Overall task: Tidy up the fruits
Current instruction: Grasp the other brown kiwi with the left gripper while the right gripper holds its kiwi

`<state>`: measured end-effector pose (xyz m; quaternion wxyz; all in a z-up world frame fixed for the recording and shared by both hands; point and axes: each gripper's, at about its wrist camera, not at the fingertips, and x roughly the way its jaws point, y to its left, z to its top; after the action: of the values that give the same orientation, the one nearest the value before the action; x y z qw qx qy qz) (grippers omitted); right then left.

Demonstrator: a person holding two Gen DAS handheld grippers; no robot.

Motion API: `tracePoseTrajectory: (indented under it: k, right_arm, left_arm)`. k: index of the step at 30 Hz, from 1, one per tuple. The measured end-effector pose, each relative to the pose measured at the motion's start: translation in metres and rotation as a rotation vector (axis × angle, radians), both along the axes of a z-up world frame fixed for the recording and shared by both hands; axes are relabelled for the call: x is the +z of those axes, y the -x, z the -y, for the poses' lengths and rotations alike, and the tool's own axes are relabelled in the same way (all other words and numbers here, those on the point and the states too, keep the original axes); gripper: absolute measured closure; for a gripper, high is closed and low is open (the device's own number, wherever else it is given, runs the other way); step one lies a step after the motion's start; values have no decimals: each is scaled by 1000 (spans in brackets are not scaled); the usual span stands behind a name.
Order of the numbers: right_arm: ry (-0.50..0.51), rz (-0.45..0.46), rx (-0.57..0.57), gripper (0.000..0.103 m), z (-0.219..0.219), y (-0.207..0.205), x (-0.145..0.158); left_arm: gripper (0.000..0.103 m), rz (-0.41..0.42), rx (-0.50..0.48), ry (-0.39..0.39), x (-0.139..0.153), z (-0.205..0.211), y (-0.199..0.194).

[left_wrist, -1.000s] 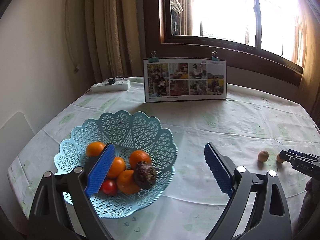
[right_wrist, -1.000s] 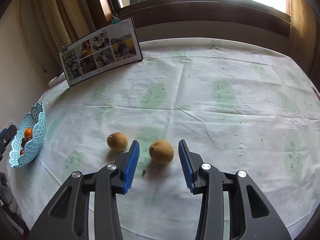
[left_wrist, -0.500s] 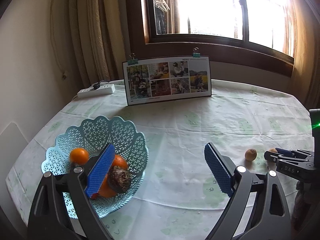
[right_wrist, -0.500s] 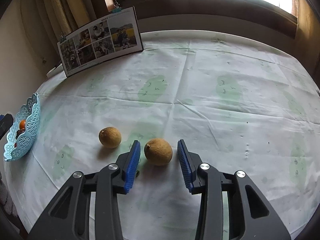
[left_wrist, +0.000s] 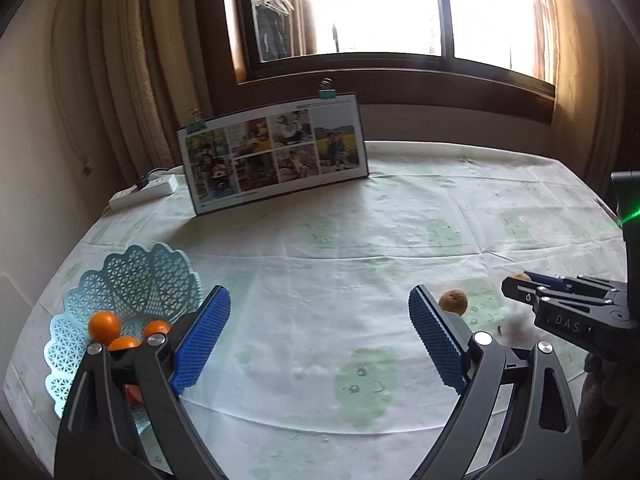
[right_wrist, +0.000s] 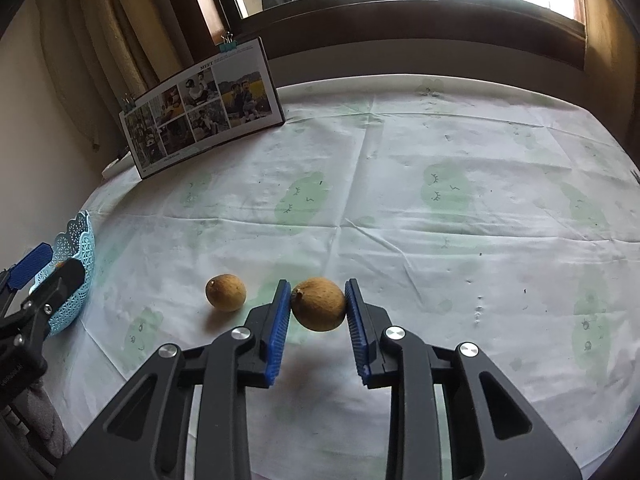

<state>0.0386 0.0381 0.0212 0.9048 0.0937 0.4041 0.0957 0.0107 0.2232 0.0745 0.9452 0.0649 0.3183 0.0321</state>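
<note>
Fruit lay in two places on the counter: oranges sat in my blue basket at the left, well apart from two brown fruits. My left tool hung wide open and empty above the cloth. My right tool pinched one brown fruit between both pads; the other rested just beside it.

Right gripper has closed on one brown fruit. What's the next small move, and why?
Probably lift it and carry it left toward the light-blue lattice basket. The right gripper pinches the round brown fruit between both blue pads, while the left gripper hangs open and empty.
</note>
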Motion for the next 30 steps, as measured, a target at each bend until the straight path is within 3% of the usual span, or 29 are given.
tracePoseTrajectory:
  k: [14,19,21,24,30]
  right_arm:
    - [-39,18,-36,75,15,1,6]
    - [-47,13,-45,75,17,1,5]
    - [-48,12,-48,75,18,0,5]
    - [-49,6,-52,75,18,0,3]
    - [-49,4,-52,75,17,-1,2]
  left_arm:
    - [13,-136,-148,34,-30,49,-39]
    - [21,-181,-185,56,-40,57,-49]
    - [32,-215,-197,75,-47,59,-55]
    - [41,-263,-213,117,-57,60,-62]
    - [46,-285,-264,156,-64,68,-65]
